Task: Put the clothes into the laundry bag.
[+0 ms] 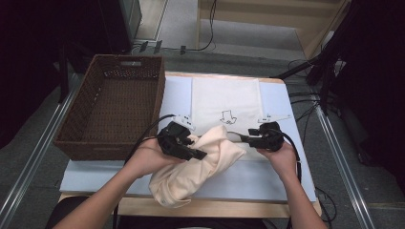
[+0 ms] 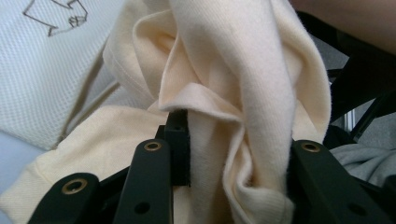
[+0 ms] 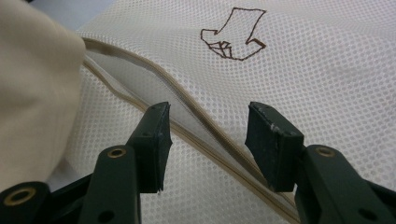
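On the desk (image 1: 286,179), a cream-coloured knit garment (image 1: 200,167) lies bunched at about 6 o'clock from the middle, its lower end hanging over the near edge. The left gripper (image 1: 198,153) is buried in the upper folds of this garment; in the left gripper view its jaws stand partly apart with a thick fold of the cream fabric (image 2: 252,140) gathered between them, so it is pinching the cloth. The right gripper (image 1: 241,138) sits at 3 o'clock from the garment, just beside it. In the right gripper view its jaws are spread, hovering over the beige-trimmed open edge (image 3: 205,135) of a flat white mesh laundry bag (image 1: 227,98), which lies at 12 o'clock from the garment. The bag carries no readable writing, only a small brown outline drawing (image 3: 233,35) of an arrow-like shape stitched or printed near its opening. Two small white labels (image 1: 274,117) lie by the bag's near corners; their text is too small to read. A dark brown woven wicker basket (image 1: 112,143) stands at 9 o'clock on the desk, beside the bag.
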